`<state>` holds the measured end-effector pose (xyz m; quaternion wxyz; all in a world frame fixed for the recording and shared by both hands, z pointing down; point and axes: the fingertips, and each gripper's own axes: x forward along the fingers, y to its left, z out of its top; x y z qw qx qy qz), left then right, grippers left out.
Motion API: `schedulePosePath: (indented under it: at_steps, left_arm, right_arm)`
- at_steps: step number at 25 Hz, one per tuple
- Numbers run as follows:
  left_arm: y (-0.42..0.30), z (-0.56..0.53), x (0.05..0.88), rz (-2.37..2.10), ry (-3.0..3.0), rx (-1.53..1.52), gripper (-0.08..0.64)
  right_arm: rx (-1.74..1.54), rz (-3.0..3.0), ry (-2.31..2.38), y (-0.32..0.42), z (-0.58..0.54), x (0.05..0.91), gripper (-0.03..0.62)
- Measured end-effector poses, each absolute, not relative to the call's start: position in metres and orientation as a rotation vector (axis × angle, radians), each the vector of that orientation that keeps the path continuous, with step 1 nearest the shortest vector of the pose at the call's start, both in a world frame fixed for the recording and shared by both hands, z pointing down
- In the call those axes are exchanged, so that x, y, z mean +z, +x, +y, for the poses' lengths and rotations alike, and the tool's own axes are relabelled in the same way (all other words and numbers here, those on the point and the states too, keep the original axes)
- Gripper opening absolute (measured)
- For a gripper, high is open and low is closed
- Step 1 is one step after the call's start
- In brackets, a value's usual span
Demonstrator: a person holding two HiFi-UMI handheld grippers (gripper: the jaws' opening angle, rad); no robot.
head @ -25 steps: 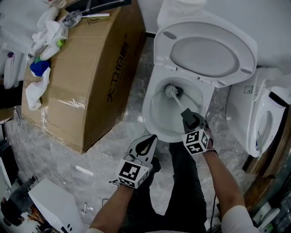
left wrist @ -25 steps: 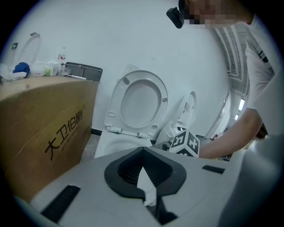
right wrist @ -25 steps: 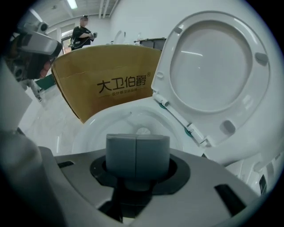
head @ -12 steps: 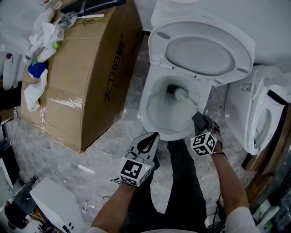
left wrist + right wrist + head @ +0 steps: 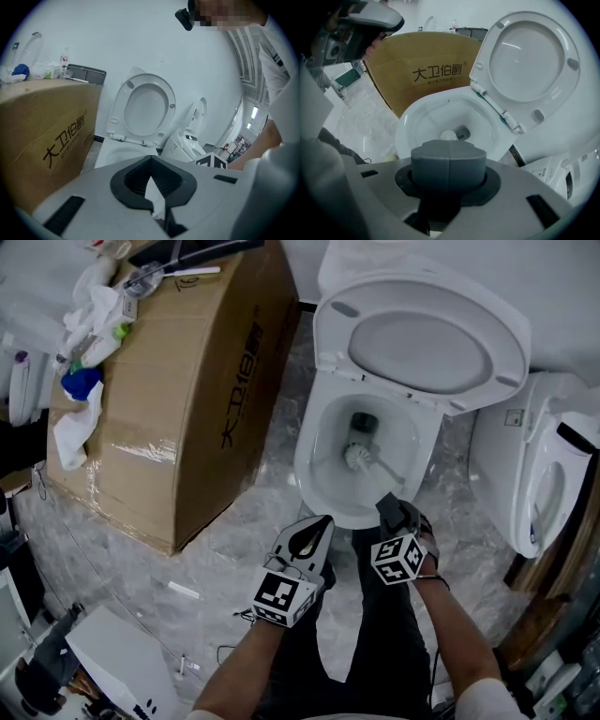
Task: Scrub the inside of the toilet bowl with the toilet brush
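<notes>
Clamping bristly round toilet brush (image 5: 357,457) | right claw (image 5: 393,511) | glossy oval toilet bowl (image 5: 320,448)

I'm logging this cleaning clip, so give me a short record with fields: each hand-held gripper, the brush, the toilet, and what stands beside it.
Right hand-held gripper: shut on the toilet brush handle, over the near rim
Left hand-held gripper: shut, empty, short of the toilet bowl
Brush head: down in the bowl, near the drain
Seat and lid: raised
Beside it: cardboard box at head view's left, second toilet at right
</notes>
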<state>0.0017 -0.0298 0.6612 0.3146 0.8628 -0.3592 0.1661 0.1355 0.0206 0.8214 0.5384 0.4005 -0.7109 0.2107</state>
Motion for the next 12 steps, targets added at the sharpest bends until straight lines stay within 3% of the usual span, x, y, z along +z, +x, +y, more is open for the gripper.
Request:
schedulePosePath:
  at_steps: [12]
  left_arm:
    - [-0.008, -0.035, 0.673, -0.965, 2.275, 0.432, 0.008]
  right_arm:
    - [0.584, -1.606, 1.061, 0.125, -0.033, 0.866, 0.156]
